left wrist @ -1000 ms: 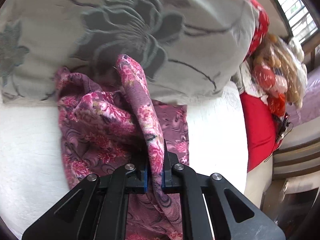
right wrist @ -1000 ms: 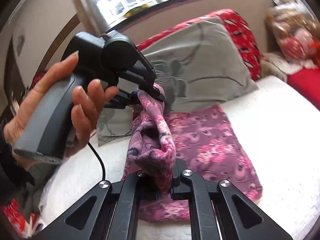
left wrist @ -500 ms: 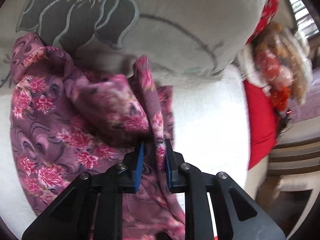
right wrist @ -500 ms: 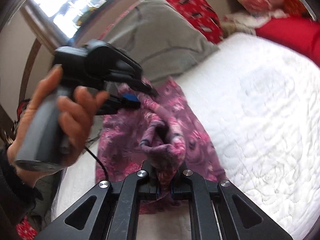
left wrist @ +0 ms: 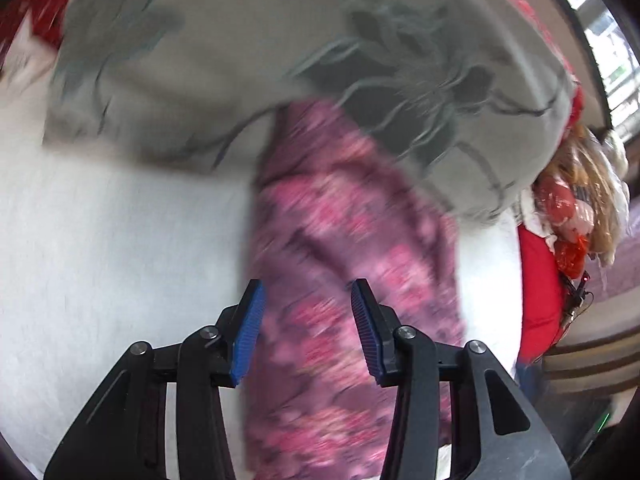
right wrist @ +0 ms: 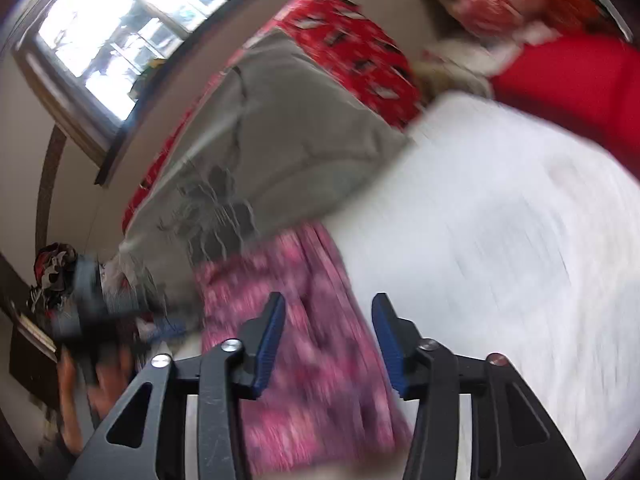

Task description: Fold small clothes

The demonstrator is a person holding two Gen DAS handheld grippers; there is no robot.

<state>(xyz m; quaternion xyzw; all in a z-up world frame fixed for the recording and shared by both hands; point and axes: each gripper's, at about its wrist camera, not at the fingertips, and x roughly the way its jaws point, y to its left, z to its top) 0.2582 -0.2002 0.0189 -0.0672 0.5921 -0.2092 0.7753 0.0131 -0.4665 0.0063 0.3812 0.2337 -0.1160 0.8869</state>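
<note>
A small purple garment with pink flowers (left wrist: 344, 264) lies flat on the white quilted bed (left wrist: 120, 248), its far end against a grey pillow. It also shows in the right wrist view (right wrist: 304, 344). My left gripper (left wrist: 306, 320) is open and empty, its blue pads above the cloth. My right gripper (right wrist: 328, 336) is open and empty too, above the same garment. The left gripper and the hand holding it appear blurred at the lower left of the right wrist view (right wrist: 92, 312). Both views are motion-blurred.
A grey pillow with a dark flower pattern (left wrist: 320, 64) lies at the head of the bed, with a red patterned pillow (right wrist: 352, 52) behind it. A red cushion (left wrist: 540, 288) and bagged items (left wrist: 572, 200) sit at the right. A window (right wrist: 120, 32) is behind.
Both grippers were shut on the lifted garment one second ago. They have opened and let it go; the garment now lies flat on the bed. Both grippers have moved back.
</note>
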